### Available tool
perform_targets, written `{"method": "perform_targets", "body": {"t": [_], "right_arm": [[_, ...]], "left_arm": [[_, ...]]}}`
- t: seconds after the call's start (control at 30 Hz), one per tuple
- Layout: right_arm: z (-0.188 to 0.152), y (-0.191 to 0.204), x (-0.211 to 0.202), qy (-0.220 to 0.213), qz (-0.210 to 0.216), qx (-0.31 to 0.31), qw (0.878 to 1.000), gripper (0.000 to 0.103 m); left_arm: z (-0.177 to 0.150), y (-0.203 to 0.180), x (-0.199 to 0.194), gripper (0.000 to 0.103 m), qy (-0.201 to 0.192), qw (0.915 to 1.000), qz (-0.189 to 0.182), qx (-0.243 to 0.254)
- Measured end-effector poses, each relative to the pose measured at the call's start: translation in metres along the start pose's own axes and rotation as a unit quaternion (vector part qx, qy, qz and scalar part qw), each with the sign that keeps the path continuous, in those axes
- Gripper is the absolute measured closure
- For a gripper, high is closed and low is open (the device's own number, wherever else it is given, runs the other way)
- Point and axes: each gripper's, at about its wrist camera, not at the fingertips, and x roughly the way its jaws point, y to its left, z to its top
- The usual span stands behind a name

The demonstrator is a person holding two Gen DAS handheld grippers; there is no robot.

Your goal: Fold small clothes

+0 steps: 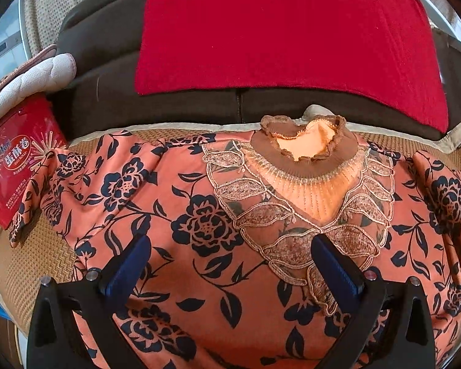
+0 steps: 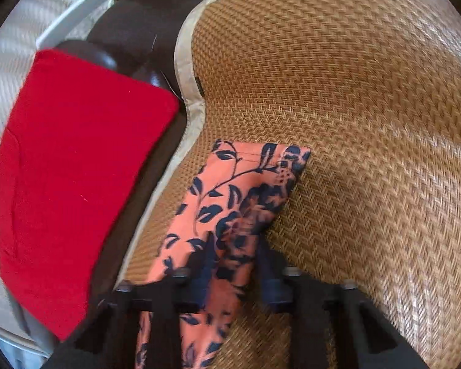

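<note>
An orange top with dark blue flowers [image 1: 199, 221] lies spread face up on a woven mat [image 1: 30, 261]. Its brown ruffled collar [image 1: 304, 141] points to the far side. My left gripper [image 1: 230, 246] is open and empty, just above the chest of the top, with blue fingers [image 1: 129, 264] either side. In the right wrist view, the top's right sleeve [image 2: 239, 190] lies on the mat [image 2: 368, 123]. My right gripper [image 2: 235, 246] has its jaws narrowly apart around the sleeve, which runs between them; the view is blurred.
A red cloth [image 1: 279, 30] lies over the dark sofa back [image 1: 107, 98] beyond the top; it also shows in the right wrist view [image 2: 76, 169]. A red snack box [image 1: 15, 160] and a quilted white pad [image 1: 30, 77] sit at the far left.
</note>
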Motion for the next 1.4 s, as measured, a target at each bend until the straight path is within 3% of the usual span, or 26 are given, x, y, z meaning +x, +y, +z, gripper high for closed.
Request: {"method": "perform_targets", "body": {"t": [0.07, 0.2, 0.3, 0.4, 0.57, 0.73, 0.83, 0.97, 1.03, 1.1, 1.2, 1.27, 1.3, 1.33, 1.37, 1.4], "right_arm": [[-0.001, 0.005, 0.000, -0.005, 0.004, -0.004, 1.000, 0.095], [-0.007, 0.042, -0.015, -0.026, 0.072, -0.042, 0.996, 0.095], [-0.022, 0.080, -0.033, -0.025, 0.145, -0.073, 0.986, 0.095], [-0.059, 0.125, -0.048, -0.011, 0.207, -0.119, 0.971, 0.095], [-0.138, 0.199, -0.052, 0.058, 0.285, -0.202, 0.935, 0.095], [-0.226, 0.249, -0.033, 0.148, 0.322, -0.252, 0.900, 0.096], [-0.279, 0.263, -0.012, 0.216, 0.315, -0.272, 0.883, 0.092], [-0.329, 0.262, 0.010, 0.323, 0.266, -0.290, 0.861, 0.091], [-0.334, 0.247, -0.016, 0.307, 0.272, -0.292, 0.864, 0.091], [-0.311, 0.239, -0.036, 0.251, 0.264, -0.294, 0.883, 0.091], [-0.275, 0.216, -0.063, 0.172, 0.244, -0.284, 0.911, 0.089], [-0.255, 0.198, -0.079, 0.107, 0.231, -0.270, 0.929, 0.081], [-0.246, 0.192, -0.083, 0.090, 0.227, -0.262, 0.934, 0.066], [-0.236, 0.185, -0.084, 0.073, 0.223, -0.250, 0.939, 0.031], [-0.223, 0.178, -0.085, 0.061, 0.219, -0.234, 0.945, 0.020], [-0.210, 0.174, -0.089, 0.048, 0.219, -0.220, 0.949, 0.019]], "left_arm": [[0.001, 0.003, -0.002, 0.000, -0.002, 1.0000, 0.001, -0.004], [0.006, 0.013, -0.001, 0.000, -0.008, 0.9997, 0.009, -0.023], [0.009, 0.028, -0.004, 0.000, -0.018, 0.9987, 0.021, -0.042], [0.010, 0.041, -0.008, 0.000, -0.028, 0.9976, 0.034, -0.052], [0.010, 0.071, -0.019, 0.000, -0.046, 0.9947, 0.059, -0.070], [0.009, 0.110, -0.025, 0.000, -0.051, 0.9905, 0.073, -0.105], [0.006, 0.130, -0.025, 0.000, -0.050, 0.9879, 0.075, -0.126], [0.003, 0.147, -0.021, 0.000, -0.038, 0.9855, 0.051, -0.157], [0.003, 0.146, -0.019, 0.000, -0.036, 0.9842, 0.022, -0.172], [0.004, 0.138, -0.018, 0.000, -0.039, 0.9828, -0.019, -0.179], [0.008, 0.112, -0.001, 0.000, -0.008, 0.9804, -0.096, -0.172], [0.011, 0.089, 0.012, 0.000, 0.011, 0.9783, -0.130, -0.161], [0.012, 0.077, 0.019, 0.000, 0.021, 0.9787, -0.138, -0.150], [0.013, 0.065, 0.028, 0.000, 0.035, 0.9788, -0.146, -0.139], [0.014, 0.054, 0.036, 0.000, 0.049, 0.9776, -0.158, -0.131], [0.014, 0.044, 0.042, 0.000, 0.063, 0.9756, -0.170, -0.124]]}}
